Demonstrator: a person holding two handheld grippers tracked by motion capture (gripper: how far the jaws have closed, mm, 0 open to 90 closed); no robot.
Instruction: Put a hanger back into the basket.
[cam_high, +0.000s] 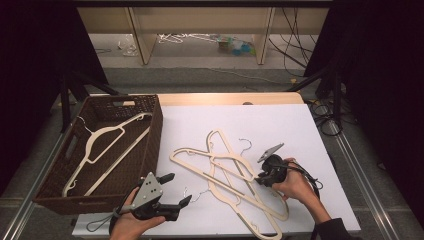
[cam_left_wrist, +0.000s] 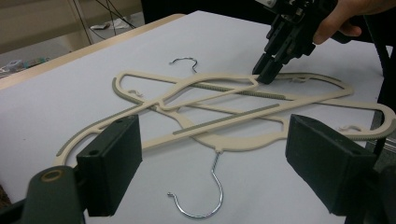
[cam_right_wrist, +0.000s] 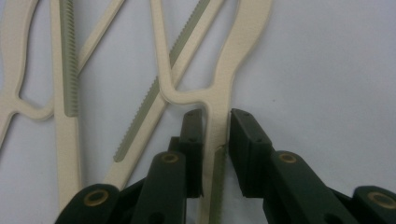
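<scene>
Three cream plastic hangers (cam_high: 227, 175) with wire hooks lie crossed in a pile on the white table top (cam_high: 280, 130). My right gripper (cam_high: 260, 179) points down at the pile's right side. Seen from the right gripper view, its jaws (cam_right_wrist: 217, 121) are shut on the thin arm of one cream hanger (cam_right_wrist: 233, 60), with a pad on each side. The left gripper view shows the same grip from afar (cam_left_wrist: 264, 70). My left gripper (cam_high: 176, 189) is held open near the table's front edge, with nothing between its pads (cam_left_wrist: 112, 149). It faces the pile and a wire hook (cam_left_wrist: 205, 196).
A dark wicker basket (cam_high: 152, 145) stands at the table's left with another cream hanger (cam_high: 107, 142) inside. The white top has bare room behind and to the right of the pile. Beyond the table are a wooden frame and cables on the floor.
</scene>
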